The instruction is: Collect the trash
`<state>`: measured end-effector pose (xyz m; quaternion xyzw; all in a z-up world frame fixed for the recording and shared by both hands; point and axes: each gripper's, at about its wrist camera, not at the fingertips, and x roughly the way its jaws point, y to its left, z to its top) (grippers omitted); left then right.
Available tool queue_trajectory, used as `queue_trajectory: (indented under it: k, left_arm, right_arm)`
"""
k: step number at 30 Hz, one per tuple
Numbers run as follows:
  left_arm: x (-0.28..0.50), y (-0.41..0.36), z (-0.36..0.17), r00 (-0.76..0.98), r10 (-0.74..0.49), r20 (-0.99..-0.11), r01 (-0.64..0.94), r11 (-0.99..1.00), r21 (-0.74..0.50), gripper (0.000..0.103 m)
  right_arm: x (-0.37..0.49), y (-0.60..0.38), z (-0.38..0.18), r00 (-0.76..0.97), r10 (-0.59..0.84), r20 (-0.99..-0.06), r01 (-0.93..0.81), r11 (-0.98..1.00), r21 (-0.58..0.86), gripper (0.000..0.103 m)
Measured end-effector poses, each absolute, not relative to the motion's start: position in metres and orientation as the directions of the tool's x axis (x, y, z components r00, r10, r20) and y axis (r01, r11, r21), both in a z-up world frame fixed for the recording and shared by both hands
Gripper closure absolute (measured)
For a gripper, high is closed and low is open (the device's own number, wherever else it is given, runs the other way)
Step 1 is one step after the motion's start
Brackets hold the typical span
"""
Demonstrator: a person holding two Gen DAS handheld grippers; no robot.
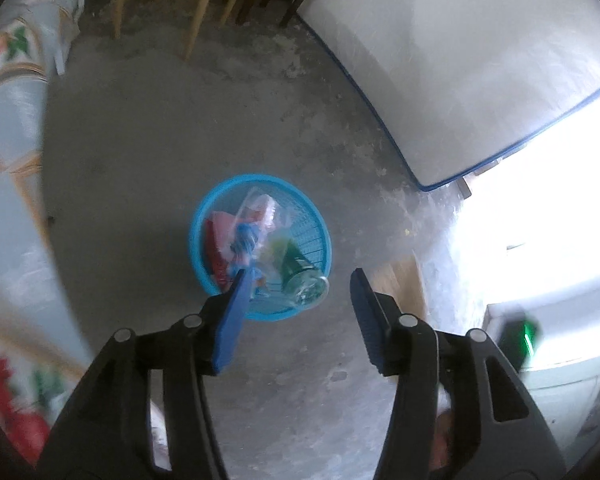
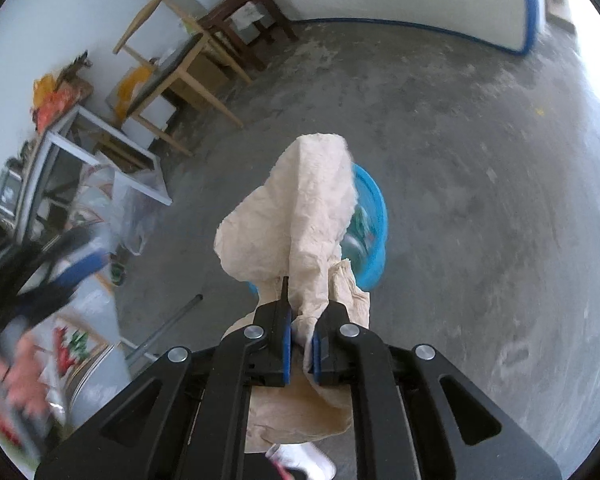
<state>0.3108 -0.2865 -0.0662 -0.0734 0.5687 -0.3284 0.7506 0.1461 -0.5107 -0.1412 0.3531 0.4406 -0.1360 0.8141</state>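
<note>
One blue basket of trash sits below the parted, empty left claw; right claw clamps one crumpled beige paper.

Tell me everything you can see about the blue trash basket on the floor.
The blue basket is round, of plastic mesh with a solid rim, standing upright on the bare concrete floor. It holds clear plastic wrap, something red, a blue-and-white wrapper and a green bottle leaning on its rim. The open left tongs hover above it; nothing is between them. In the right wrist view, crumpled beige paper hides most of it.
</note>
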Motion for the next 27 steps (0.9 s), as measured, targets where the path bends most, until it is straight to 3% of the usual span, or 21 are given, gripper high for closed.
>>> queue_trajectory:
  k: [3, 5, 7, 16, 23, 27]
  left_arm:
    - [0.297, -0.252, -0.039, 0.192, -0.579, -0.792, 0.436, 0.774, -0.46, 0.047]
    - [0.289, -0.232, -0.025, 0.219, -0.581, -0.784, 0.448, 0.774, -0.448, 0.044]
    - [0.276, -0.206, -0.009, 0.273, -0.567, -0.777, 0.457, 0.787, -0.414, 0.041]
    - [0.223, -0.122, 0.034, 0.438, -0.56, -0.704, 0.5, 0.802, -0.327, 0.032]
    - [0.186, -0.082, 0.035, 0.477, -0.558, -0.679, 0.491, 0.81, -0.32, 0.032]
    - [0.159, -0.058, 0.047, 0.541, -0.55, -0.636, 0.465, 0.826, -0.319, 0.025]
  right_arm:
    - [0.199, -0.515, -0.167, 0.526, 0.072, -0.847, 0.538, 0.743, 0.398, 0.091]
    - [0.235, -0.514, -0.191, 0.477, 0.081, -0.875, 0.544, 0.755, 0.366, 0.07]
    - [0.261, -0.511, -0.211, 0.426, 0.058, -0.903, 0.556, 0.77, 0.312, 0.06]
    - [0.257, -0.509, -0.212, 0.435, 0.031, -0.9, 0.574, 0.761, 0.303, 0.05]
    - [0.202, -0.51, -0.164, 0.508, 0.008, -0.861, 0.556, 0.76, 0.335, 0.049]
    - [0.159, -0.49, -0.117, 0.598, 0.025, -0.801, 0.5, 0.769, 0.398, 0.047]
